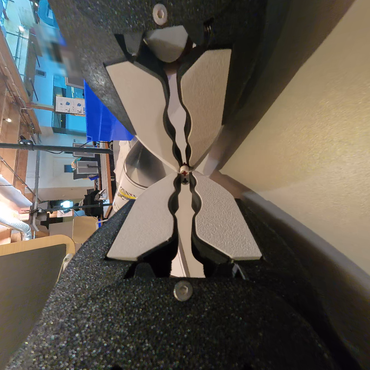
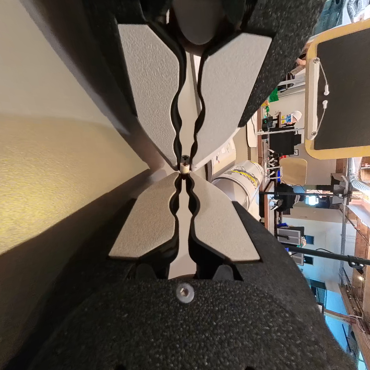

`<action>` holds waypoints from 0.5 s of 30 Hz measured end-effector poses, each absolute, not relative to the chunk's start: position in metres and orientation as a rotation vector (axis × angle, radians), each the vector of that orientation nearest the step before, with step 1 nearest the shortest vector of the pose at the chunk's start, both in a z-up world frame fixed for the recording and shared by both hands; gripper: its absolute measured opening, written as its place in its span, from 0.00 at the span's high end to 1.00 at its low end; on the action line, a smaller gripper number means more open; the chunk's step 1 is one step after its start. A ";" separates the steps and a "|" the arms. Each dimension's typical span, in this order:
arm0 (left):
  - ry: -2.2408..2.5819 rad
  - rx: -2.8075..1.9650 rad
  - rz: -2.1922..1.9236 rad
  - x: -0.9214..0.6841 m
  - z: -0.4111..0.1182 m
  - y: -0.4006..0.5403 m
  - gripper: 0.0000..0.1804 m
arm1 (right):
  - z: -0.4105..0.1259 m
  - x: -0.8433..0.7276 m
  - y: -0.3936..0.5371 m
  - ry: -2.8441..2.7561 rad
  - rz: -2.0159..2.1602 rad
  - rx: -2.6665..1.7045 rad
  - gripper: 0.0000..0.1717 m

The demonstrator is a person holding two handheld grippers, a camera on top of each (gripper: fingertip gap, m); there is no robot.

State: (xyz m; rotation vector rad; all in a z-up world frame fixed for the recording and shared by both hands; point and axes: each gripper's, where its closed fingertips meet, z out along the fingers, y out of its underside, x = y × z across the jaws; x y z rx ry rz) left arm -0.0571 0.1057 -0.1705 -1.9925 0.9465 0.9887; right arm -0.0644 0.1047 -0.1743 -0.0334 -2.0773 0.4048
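Left tool: the left gripper (image 1: 185, 183) is closed almost fully. Its two fingertips press on a small grey piece (image 1: 185, 181) that has a dark cross-shaped hole in its face.
Right tool: the right gripper (image 2: 183, 178) is closed down tighter. It appears to pinch a thin red pin (image 1: 184, 173) that carries a white sleeve (image 1: 184, 170) just past its tips.
Where the parts sit: the tools face each other tip to tip. The white sleeve touches the grey piece right where the two sets of tips meet.
Doing it well: both grips are tiny and right at the fingertips, so any twist would likely lever a part loose. Keeping the tools on one straight line with steady pressure seems safest, with the cross shapes squared to each other.
Surroundings: a white bucket (image 1: 132, 180) lies beyond the tips. A blue bin (image 1: 100, 120) is farther off to the left tool's side, and a cream wall (image 1: 300, 140) runs alongside.
Hard to make out: the pin's length inside the right tool is hidden. Whether the pin enters the grey piece cannot be told. The pads' contact faces are mostly covered by the fingers.
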 end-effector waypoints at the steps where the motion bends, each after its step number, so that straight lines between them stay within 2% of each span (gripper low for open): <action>1: 0.945 -1.983 0.987 -0.057 -0.169 0.106 0.95 | -0.174 -0.064 0.105 -2.071 0.401 -0.028 0.98; 15: 0.948 -1.826 0.889 -0.045 -0.161 0.098 0.95 | -0.166 -0.055 0.096 -2.046 0.531 0.036 0.98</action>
